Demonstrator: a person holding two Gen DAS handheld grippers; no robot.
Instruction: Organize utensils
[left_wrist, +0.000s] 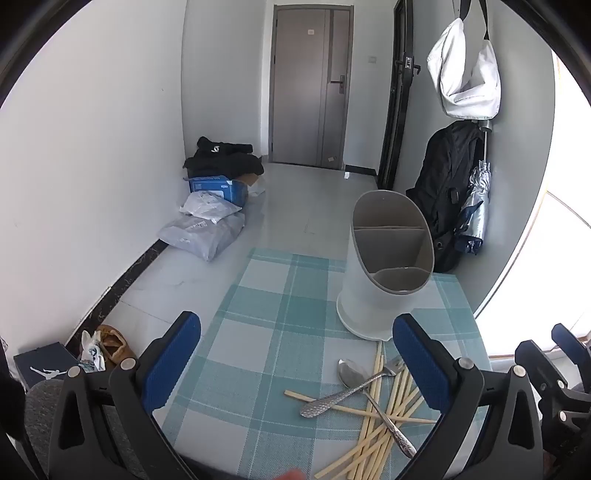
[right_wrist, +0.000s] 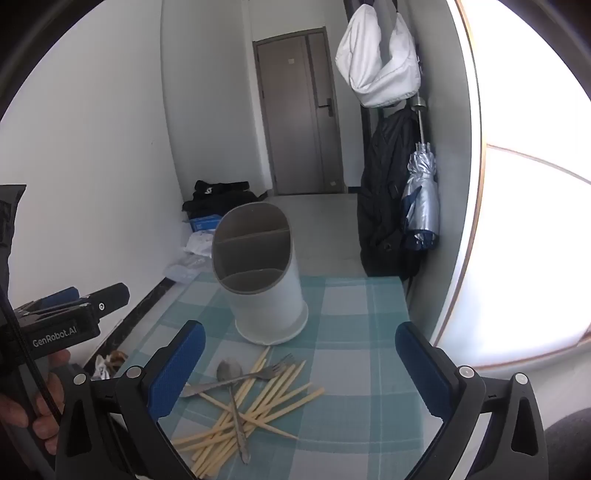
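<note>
Nothing is sorted yet: our left gripper (left_wrist: 295, 365) and right gripper (right_wrist: 301, 369) gape wide, empty. Chopsticks (right_wrist: 258, 402), spoon (right_wrist: 229, 371) and fork (right_wrist: 258, 374) lie heaped mid-table (right_wrist: 351, 314); the holder (right_wrist: 258, 273) near its far edge stands empty.

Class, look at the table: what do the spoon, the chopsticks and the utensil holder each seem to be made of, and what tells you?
Spoon: metal, probably steel; grey shine, embossed handle.
Chopsticks: likely bamboo or wood; pale, matte.
Utensil holder: probably plastic; smooth matte white wall, grey inside.
</note>
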